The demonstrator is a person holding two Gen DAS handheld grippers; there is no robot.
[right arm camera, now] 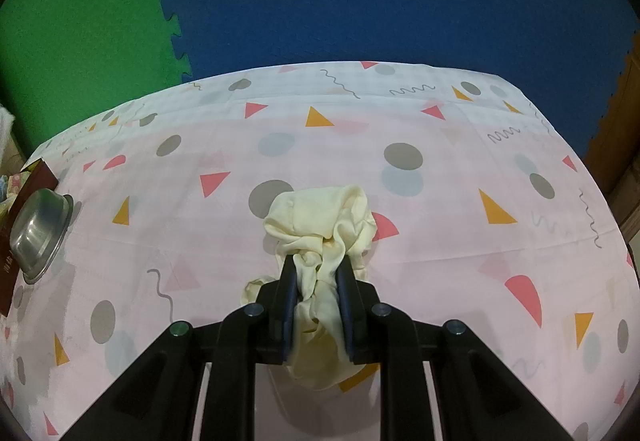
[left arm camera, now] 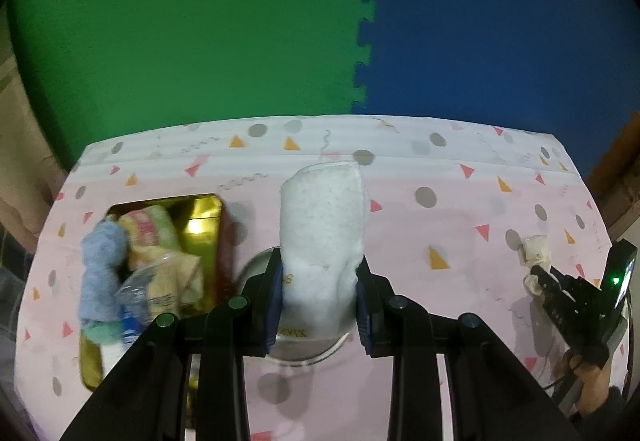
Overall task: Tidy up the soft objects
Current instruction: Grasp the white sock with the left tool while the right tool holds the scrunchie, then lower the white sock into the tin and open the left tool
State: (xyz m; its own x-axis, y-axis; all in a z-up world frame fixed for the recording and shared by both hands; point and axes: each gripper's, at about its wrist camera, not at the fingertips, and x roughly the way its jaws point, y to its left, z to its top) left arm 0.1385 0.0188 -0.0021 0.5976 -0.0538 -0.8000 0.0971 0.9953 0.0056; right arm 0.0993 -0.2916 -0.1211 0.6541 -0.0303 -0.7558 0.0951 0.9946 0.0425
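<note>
Currently left hand-held gripper [left arm camera: 320, 273] clamps a fluffy white towel [left arm camera: 322, 225]; right hand-held gripper [right arm camera: 318, 277] pinches crumpled cream cloth [right arm camera: 320, 229].

One white sock [left arm camera: 320, 225], one cream cloth [right arm camera: 320, 229], one steel bowl [right arm camera: 40, 237], one gold box [left arm camera: 204, 219], two grippers.

Even indoor light, glare on gold box [left arm camera: 200, 217], soft shadows, fisheye-curved dark corners, left view blurred.
</note>
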